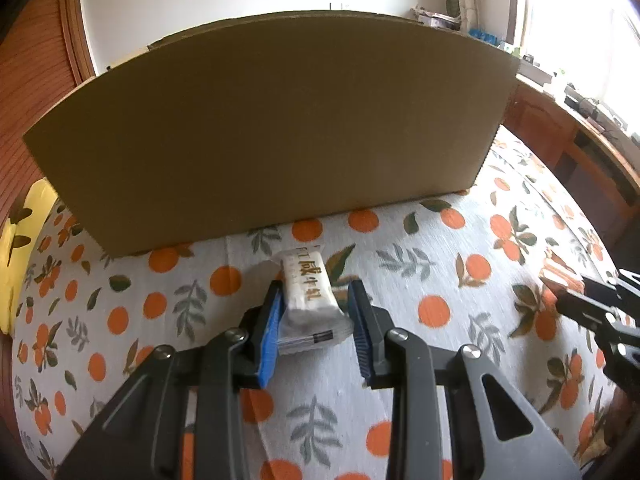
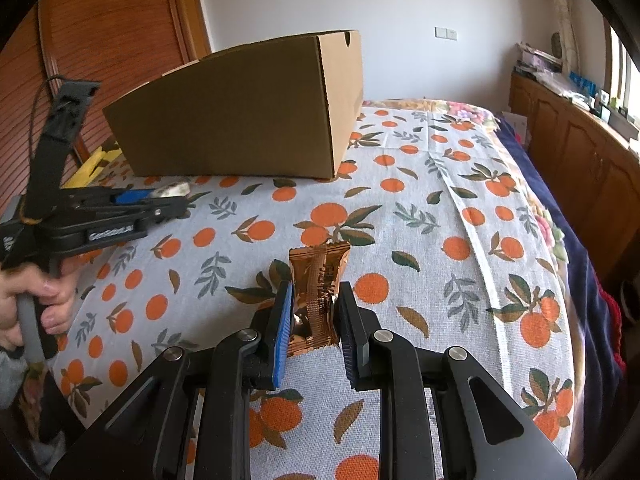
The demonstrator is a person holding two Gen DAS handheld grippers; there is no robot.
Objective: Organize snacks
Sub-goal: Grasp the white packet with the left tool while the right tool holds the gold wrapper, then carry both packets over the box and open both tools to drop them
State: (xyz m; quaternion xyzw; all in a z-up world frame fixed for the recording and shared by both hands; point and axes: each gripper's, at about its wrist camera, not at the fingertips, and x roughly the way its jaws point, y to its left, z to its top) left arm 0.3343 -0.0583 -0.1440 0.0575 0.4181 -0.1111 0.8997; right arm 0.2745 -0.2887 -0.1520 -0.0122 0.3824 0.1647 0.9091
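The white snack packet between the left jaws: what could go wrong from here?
1. The white snack packet sits between the blue pads with a gap on the right, so it may slip.
2. The tall brown cardboard box stands close ahead; a low lift could hit its wall.

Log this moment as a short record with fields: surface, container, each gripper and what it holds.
surface: orange-print cloth
container: cardboard box, upright on the cloth, beyond both snacks
left gripper: white snack packet between its blue pads; right pad not visibly touching
right gripper: shut on copper foil snack packet
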